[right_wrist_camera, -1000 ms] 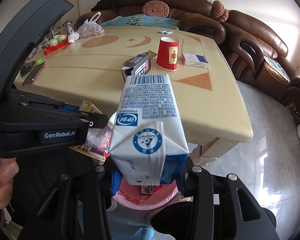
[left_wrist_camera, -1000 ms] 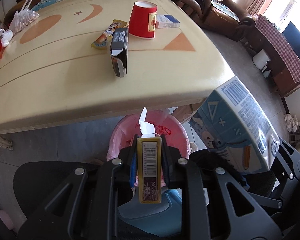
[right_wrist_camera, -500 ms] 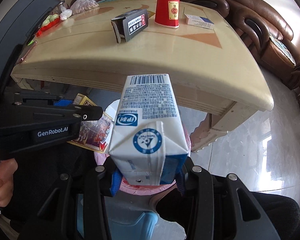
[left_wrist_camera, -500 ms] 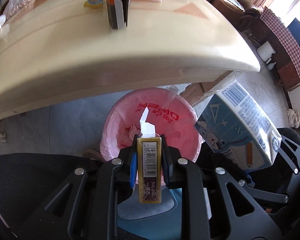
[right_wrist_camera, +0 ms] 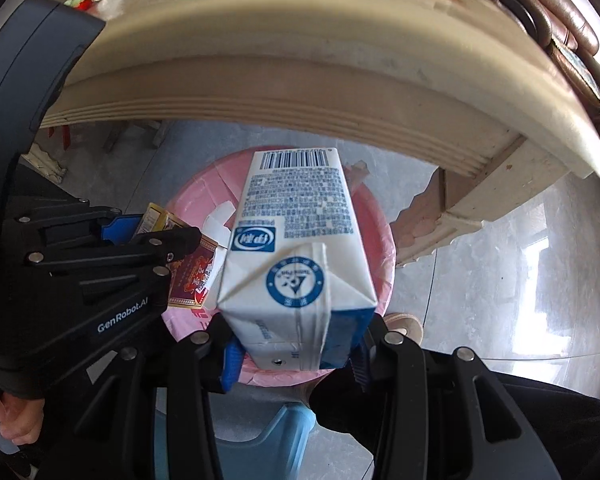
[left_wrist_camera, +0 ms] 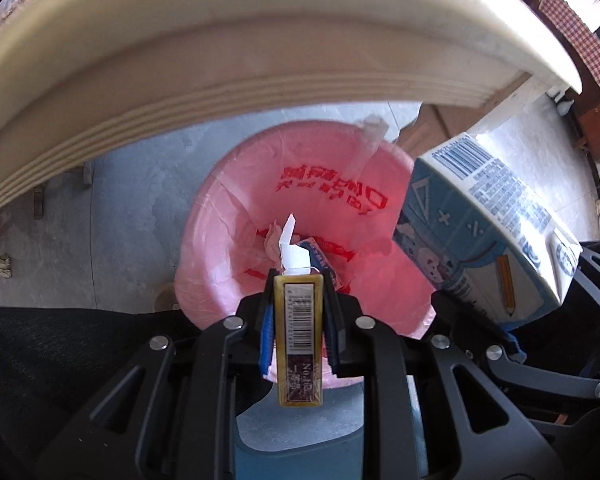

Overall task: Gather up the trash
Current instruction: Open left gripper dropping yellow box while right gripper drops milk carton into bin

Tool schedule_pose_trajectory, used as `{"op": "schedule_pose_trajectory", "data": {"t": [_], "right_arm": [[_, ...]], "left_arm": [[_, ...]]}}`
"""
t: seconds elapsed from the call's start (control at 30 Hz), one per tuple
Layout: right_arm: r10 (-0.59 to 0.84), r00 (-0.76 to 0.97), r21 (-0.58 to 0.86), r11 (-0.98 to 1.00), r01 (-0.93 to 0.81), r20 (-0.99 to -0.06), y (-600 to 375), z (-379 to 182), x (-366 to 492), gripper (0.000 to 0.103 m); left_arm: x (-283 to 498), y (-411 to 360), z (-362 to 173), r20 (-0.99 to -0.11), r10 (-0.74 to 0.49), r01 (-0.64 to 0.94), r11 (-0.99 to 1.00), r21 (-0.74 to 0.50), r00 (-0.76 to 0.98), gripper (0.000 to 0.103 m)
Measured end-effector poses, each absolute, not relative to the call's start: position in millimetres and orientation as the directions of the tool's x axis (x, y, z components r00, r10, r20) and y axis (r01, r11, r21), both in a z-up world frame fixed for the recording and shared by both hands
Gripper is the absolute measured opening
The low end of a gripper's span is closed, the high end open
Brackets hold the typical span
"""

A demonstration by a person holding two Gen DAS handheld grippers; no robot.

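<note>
Cream bench (left_wrist_camera: 260, 52) with a ribbed moulded edge arches across the top of both wrist views; only its rim and underside show well. Grey stone-tile floor (right_wrist_camera: 500, 272) below, glossy, catching window light at right. Brown leather sofa (right_wrist_camera: 540, 12) beyond the bench's far corner. Checked red cloth (left_wrist_camera: 580, 40) at the upper right of the left view.

Pink-lined bin (left_wrist_camera: 228, 248) stands on the floor just under the bench edge; red print on the liner, crumpled wrappers and a small box at its bottom.

Left hand-held gripper (left_wrist_camera: 298, 312): closed on a slim yellow-and-maroon cigarette pack (left_wrist_camera: 299, 340), pads pressing its 2 broad faces. Pack's long axis runs along the fingers, pointing steeply down at the bin's mouth; torn white flap at its far end, barcode edge facing the camera.

Right hand-held gripper (right_wrist_camera: 296, 356): clamped on a white-and-blue milk carton (right_wrist_camera: 296, 240), held near its folded end. Carton's long axis also follows the fingers, barcode end farthest out, aimed down over the bin. The 2 items sit side by side above the bin's opening, near each other; contact cannot be told.

A hand (right_wrist_camera: 8, 416) grips the left tool's handle.
</note>
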State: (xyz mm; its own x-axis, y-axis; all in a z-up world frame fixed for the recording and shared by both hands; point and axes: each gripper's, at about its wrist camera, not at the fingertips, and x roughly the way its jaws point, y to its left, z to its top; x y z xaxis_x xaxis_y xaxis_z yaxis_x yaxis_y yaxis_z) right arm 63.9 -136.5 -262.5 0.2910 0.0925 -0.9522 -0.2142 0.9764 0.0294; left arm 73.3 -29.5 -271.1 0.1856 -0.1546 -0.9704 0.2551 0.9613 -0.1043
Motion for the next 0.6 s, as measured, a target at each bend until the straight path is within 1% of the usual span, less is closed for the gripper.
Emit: {"op": "schedule_pose_trajectory", "data": {"t": [0.2,0.27,0.4,0.6], "right_arm": [[0.084,0.228,0.036,0.978,-0.208,-0.970,-140,-291,80,0.042],[0.086,0.206,0.043,0.978,-0.203,-0.975,-141,-300,84,0.042],[0.097,0.158,0.064,0.977,-0.202,-0.983,-144,-319,91,0.042],[0.104,0.089,0.085,0.977,-0.196,-0.991,-146,-345,95,0.042]], "left_arm": [[79,-34,-290,-0.979,-0.159,0.264,0.957,-0.121,0.131,0.020],[81,-33,-294,-0.978,-0.180,0.263,0.954,-0.147,0.107,0.020],[86,-33,-309,-0.977,-0.203,0.243,0.953,-0.180,0.070,0.020],[97,-29,-339,-0.982,-0.188,0.196,0.963,-0.183,0.008,0.020]]}}
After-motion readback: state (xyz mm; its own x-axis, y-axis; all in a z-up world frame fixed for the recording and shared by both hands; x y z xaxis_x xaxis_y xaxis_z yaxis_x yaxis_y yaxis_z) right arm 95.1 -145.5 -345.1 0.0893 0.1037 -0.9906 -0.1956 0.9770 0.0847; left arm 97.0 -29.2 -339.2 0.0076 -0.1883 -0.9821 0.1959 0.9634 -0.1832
